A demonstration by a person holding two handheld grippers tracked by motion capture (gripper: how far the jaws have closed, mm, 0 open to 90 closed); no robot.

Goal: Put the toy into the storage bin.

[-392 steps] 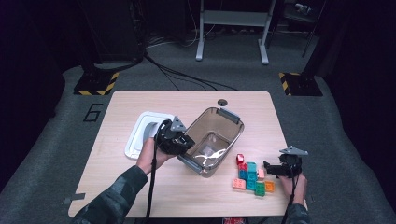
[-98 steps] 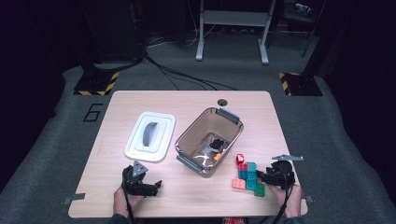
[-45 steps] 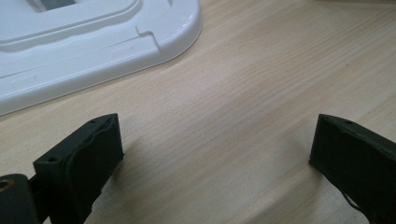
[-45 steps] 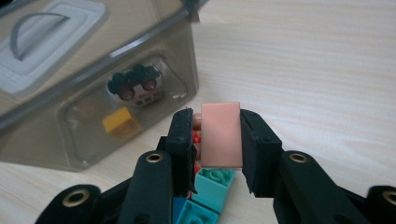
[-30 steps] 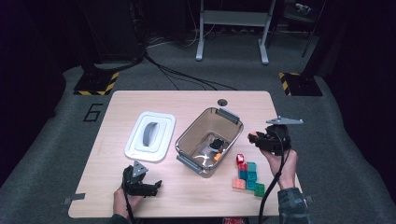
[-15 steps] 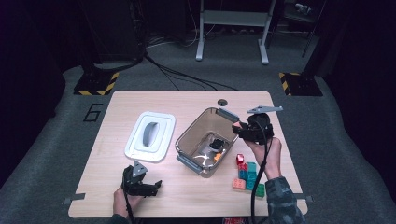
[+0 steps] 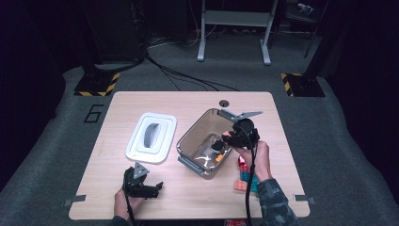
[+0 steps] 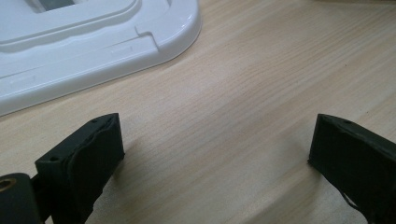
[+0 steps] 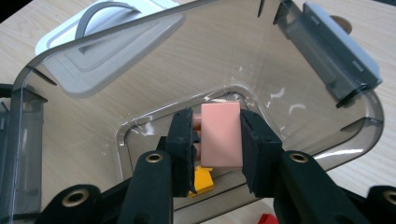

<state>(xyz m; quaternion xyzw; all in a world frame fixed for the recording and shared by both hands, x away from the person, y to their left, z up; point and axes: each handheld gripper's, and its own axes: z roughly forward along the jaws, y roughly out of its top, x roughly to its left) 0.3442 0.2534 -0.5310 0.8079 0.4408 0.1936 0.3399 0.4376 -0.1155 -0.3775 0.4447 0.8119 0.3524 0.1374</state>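
A person's right gripper (image 9: 215, 140) holds a pink block (image 9: 221, 134) between its jaws, long axis upright, hanging over the inside of a clear bin (image 9: 299, 88). An orange block (image 9: 201, 179) lies on the bin floor directly below. The left gripper (image 7: 139, 184) rests on the table (image 8: 243, 93) near a white lid (image 8: 93, 51), jaws wide and empty. The right hand is placed to release straight down
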